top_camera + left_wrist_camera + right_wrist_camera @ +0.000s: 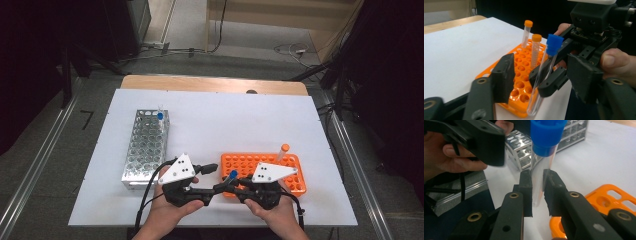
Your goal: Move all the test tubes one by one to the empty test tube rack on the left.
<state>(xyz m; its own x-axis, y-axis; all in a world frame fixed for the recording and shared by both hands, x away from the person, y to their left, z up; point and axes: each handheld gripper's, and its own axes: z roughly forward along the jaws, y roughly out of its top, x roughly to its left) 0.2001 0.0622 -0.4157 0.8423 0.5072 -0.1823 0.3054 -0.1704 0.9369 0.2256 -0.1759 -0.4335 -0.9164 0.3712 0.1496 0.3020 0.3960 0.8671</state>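
A clear tube with a blue cap (547, 135) stands nearly upright between the jaws of my right gripper (537, 182), which is shut on its lower half. In the left gripper view the same tube (554, 45) hangs over the near corner of the orange rack (520, 75), and my left gripper (542, 70) is open with its jaws on either side of the tube, apart from it. From above, the left gripper (212, 180) and right gripper (227, 184) meet tip to tip at the tube (232, 175), by the left end of the orange rack (295, 162).
Two orange-capped tubes (528, 23) (536, 37) stand in the orange rack. A metal rack (145, 147) at the left holds another blue-capped tube (160, 116) at its far end. White table sheet (225, 120) stretches behind both racks; its front edge is close to my hands.
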